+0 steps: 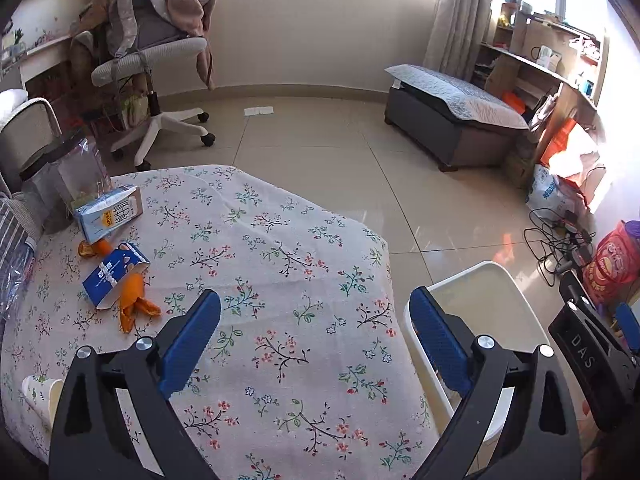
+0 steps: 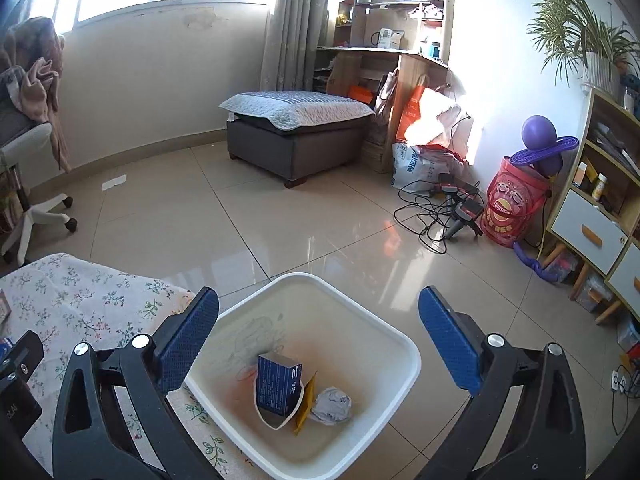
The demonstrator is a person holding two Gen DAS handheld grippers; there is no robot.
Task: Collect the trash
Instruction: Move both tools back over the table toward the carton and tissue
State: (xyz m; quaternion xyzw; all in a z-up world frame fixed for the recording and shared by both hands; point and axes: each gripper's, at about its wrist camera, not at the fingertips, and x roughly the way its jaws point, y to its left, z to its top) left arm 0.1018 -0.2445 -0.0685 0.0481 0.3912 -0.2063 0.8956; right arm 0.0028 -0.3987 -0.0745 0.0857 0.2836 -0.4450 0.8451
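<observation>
Right wrist alone shows trash inside the bin (image 2: pixel 394 354) — both tools (image 1: pixel 316 314) (image 2: pixel 319 314) spread, empty.

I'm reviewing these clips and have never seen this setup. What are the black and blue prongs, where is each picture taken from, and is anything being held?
There is no robot: a person holds a two-finger gripper in each hand, with a fisheye camera looking forward along its blue-padded jaws.

The left wrist view shows the left gripper over a floral tablecloth. On it lie a milk carton, a blue box, orange peel and a paper cup.

The right wrist view shows the right gripper above a white bin beside the table, holding a dark blue box and crumpled paper.

Both jaws are open and hold nothing.
</observation>
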